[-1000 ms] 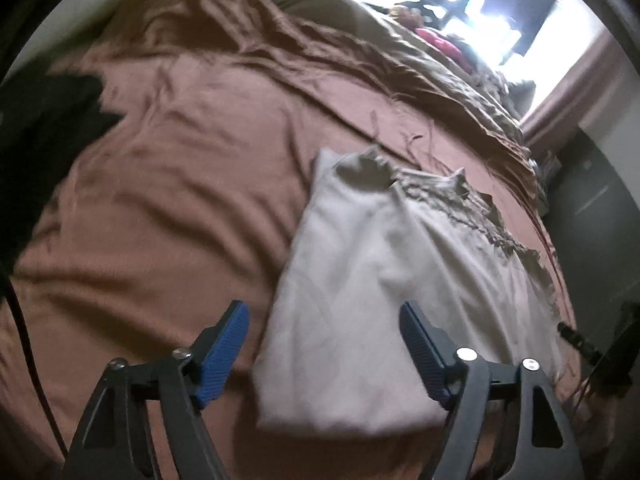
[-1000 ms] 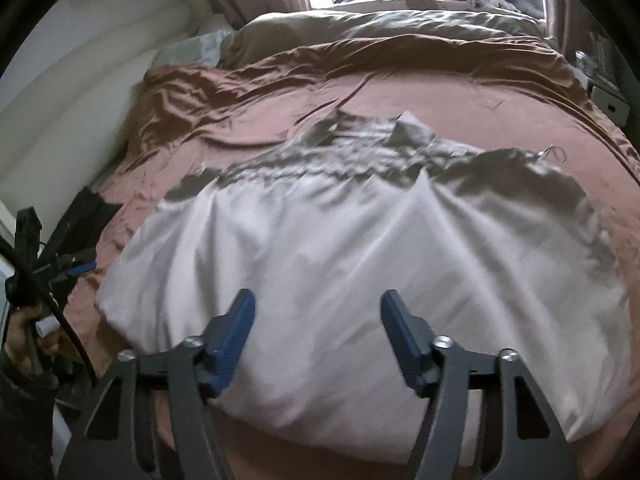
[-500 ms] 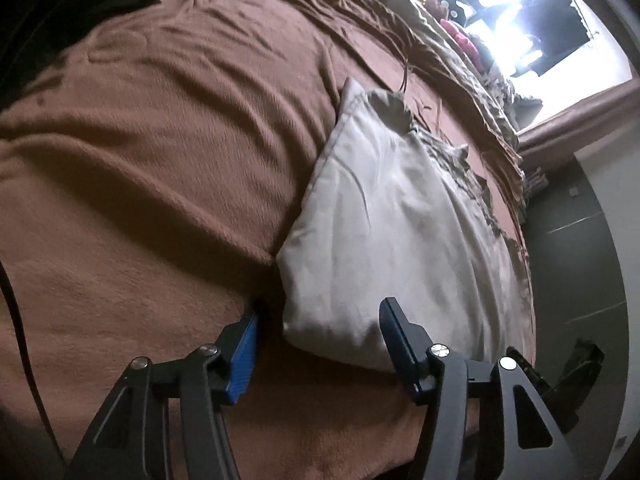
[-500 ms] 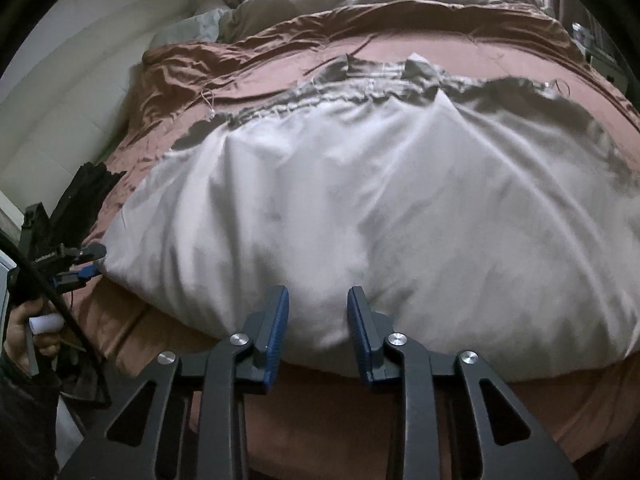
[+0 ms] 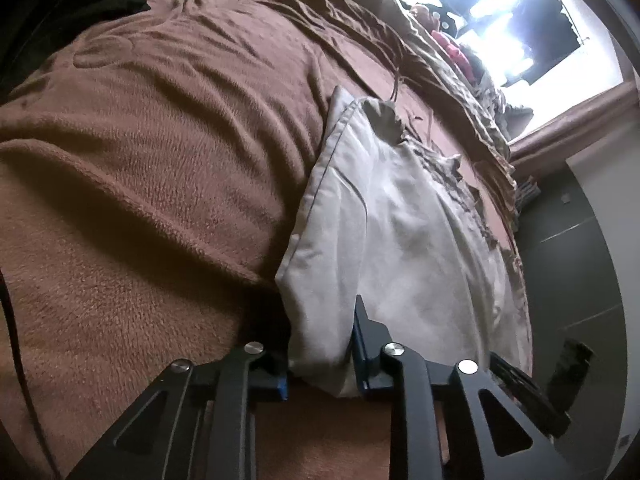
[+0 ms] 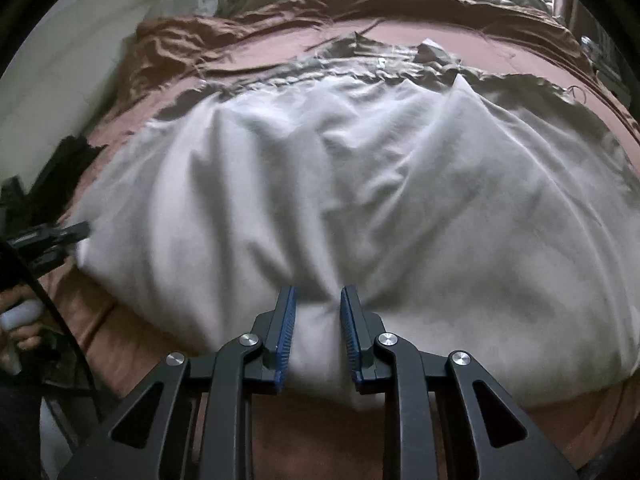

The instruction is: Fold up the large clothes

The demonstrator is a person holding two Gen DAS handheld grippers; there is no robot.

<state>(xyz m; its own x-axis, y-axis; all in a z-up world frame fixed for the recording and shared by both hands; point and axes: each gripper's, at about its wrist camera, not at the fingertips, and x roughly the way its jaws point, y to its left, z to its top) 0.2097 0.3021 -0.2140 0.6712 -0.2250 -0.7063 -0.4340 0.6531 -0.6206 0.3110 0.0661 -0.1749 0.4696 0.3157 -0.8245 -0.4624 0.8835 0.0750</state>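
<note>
pale grey-white cloth, a large folded garment [image 6: 360,200], lies spread on the brown blanket [image 5: 152,184] that covers the bed, its near hem bunched toward me. my right claw [image 6: 318,336] has its blue pads narrowed on a gathered fold of that hem, cloth pinched between them. my left claw [image 5: 320,352] has closed on the garment's near left corner [image 5: 320,320], the fabric pressed between its two fingers and the corner lifted a little off the blanket. the far edge of the garment is rumpled and darker, with loose threads. beyond the bed a bright window [image 5: 532,20] glares. at the left rim of the right view my left hand [image 6: 20,320] grips its handle.
</note>
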